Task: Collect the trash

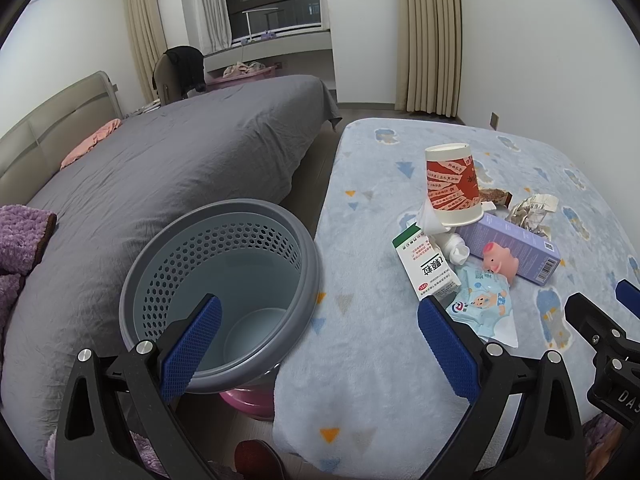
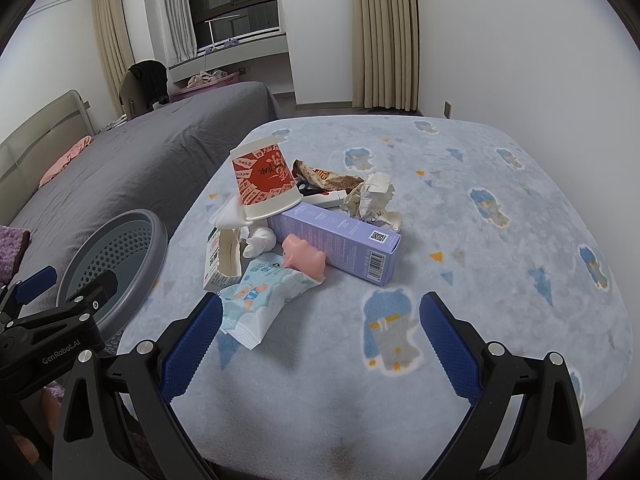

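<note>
A pile of trash lies on the blue blanket-covered table (image 2: 500, 280): an upturned red-and-white paper cup (image 2: 264, 184), a purple box (image 2: 340, 246), crumpled paper (image 2: 372, 200), a snack wrapper (image 2: 324, 176), white tissue (image 2: 256, 240), a green-and-white medicine box (image 1: 426, 266), a light blue wet-wipe packet (image 2: 260, 300) and a pink pig toy (image 2: 304, 258). A grey perforated bin (image 1: 224, 292) stands left of the table. My left gripper (image 1: 320, 340) is open, straddling the bin's rim and the table's edge. My right gripper (image 2: 320, 340) is open, just short of the wet-wipe packet.
A bed with a grey sheet (image 1: 168, 168) fills the left side, with a purple towel (image 1: 20, 240) and a pink cloth (image 1: 92, 142) on it. A pink stool (image 1: 248, 400) shows under the bin. Curtains (image 1: 430, 36) and a window lie beyond.
</note>
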Available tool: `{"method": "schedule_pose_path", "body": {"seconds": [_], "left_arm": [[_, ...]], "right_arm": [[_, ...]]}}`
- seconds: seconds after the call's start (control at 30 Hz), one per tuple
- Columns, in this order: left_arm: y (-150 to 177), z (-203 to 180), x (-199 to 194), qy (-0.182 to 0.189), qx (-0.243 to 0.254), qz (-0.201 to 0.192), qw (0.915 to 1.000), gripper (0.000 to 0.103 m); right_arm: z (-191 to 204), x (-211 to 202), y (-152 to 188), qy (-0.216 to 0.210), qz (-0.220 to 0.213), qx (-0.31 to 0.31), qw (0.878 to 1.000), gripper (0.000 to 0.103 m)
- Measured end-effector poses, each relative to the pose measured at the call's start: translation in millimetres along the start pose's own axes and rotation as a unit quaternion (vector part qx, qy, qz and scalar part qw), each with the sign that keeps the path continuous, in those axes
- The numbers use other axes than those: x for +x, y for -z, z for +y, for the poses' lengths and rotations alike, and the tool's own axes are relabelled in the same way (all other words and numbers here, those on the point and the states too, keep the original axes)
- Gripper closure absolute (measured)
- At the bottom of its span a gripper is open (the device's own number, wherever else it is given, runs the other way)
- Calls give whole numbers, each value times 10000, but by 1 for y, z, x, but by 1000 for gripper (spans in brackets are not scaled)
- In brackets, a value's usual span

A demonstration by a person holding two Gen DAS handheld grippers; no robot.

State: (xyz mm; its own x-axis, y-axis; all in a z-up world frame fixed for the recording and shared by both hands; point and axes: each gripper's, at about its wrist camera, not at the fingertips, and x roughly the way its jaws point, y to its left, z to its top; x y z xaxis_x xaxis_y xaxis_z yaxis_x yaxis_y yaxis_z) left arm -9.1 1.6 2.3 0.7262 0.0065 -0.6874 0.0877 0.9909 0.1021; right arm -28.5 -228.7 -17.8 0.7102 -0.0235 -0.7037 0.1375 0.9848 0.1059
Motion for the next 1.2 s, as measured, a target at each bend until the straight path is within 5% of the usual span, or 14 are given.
{"method": "schedule_pose_path", "body": {"seconds": [1.2], "left_arm": [[1,0,1,-11,4,12,10000,6]], "right_arm": [[0,1,0,-23,15,12,10000,9]]}}
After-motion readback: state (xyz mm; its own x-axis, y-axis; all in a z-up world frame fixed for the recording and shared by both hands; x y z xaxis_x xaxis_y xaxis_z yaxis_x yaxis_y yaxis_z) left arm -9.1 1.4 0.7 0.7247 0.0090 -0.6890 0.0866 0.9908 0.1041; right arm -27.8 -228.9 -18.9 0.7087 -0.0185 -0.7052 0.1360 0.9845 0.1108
